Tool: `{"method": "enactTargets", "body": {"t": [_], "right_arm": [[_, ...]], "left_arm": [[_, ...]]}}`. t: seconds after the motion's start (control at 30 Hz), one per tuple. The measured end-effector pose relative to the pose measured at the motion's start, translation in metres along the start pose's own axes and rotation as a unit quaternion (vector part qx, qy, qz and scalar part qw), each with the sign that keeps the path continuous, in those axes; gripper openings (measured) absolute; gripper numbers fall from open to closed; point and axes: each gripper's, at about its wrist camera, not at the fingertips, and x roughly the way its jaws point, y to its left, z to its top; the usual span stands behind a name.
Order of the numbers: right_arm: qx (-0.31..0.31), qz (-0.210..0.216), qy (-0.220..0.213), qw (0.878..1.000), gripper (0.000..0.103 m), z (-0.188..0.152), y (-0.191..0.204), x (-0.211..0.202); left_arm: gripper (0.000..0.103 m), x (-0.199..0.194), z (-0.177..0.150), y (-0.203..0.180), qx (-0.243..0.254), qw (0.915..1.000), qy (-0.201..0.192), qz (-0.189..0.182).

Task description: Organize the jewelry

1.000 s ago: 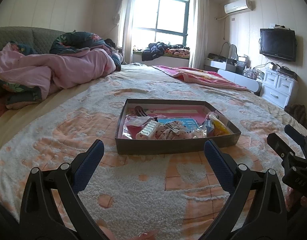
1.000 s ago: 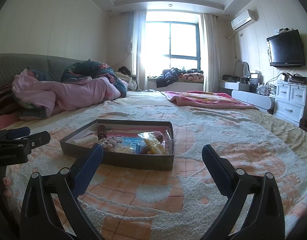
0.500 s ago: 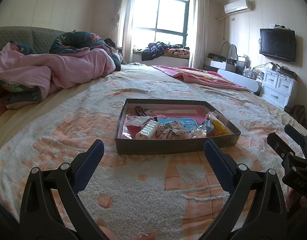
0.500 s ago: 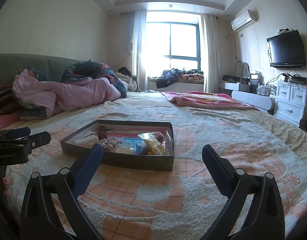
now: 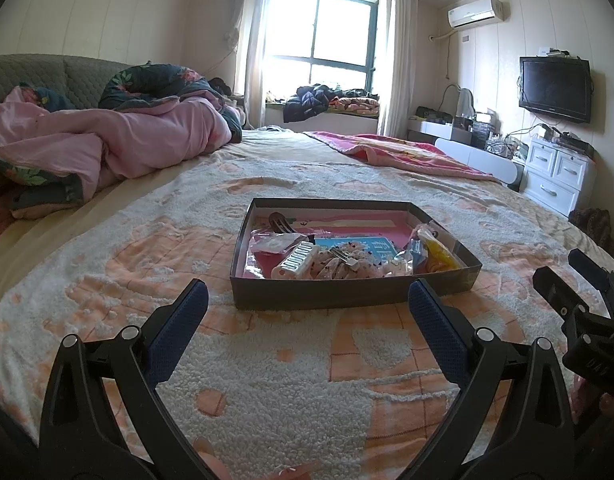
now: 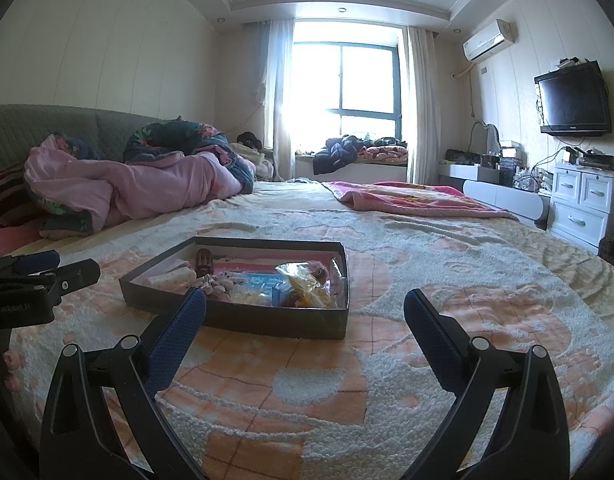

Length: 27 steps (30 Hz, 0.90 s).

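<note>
1. While held low over the bedspread (image 5: 291, 392), the left gripper (image 5: 307, 312) has its fingers spread wide, nothing between them.
2. Right gripper (image 6: 305, 320): likewise spread apart, empty.
3. Shallow dark tray (image 5: 347, 292) sits centre frame in the left view, just beyond the fingertips; left of centre in the right view.
4. Tray contents: white hair clip (image 5: 297, 262), brown clip (image 5: 281, 222), yellow packet (image 5: 439, 254), blue card (image 5: 367, 246).
5. Pink quilt (image 5: 119, 148) lies upper left.

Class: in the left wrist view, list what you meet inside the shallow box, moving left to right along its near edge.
White comb-like hair clip → pale patterned hair accessories → yellow item in a clear bag, all in the box.
</note>
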Motion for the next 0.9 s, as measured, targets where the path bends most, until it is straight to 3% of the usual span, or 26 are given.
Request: {"method": "enactTargets", "body": {"t": [0.9], "right_arm": [[-0.001,-0.001,-0.001,1.0,0.097,-0.0031,-0.0017,0.0]], "left_arm": [[0.092,0.0006,0.0001,0.0001,-0.004,1.0,0.006,-0.004]]}}
